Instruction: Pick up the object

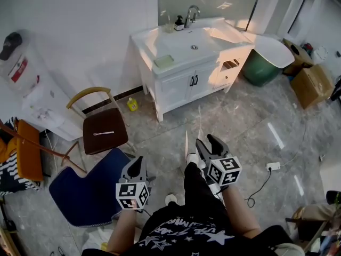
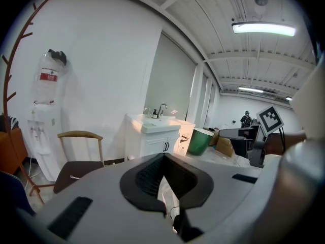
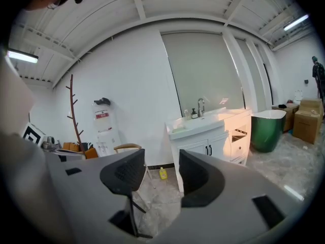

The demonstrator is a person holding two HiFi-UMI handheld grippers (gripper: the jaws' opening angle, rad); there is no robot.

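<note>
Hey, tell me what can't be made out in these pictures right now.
1. Thin pale item on the brown chair: too small in the head view to identify.
2. Bottles by the faucet: too small to read in every view.
3. Floor under the person: hidden by their body, head view.
4. Dark item at the head view's right edge: cut off.

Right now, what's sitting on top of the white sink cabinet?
On the countertop: a faucet, a dark soap bottle beside it, and a pale green flat item at the front corner. The closed doors hide whatever is inside.
</note>
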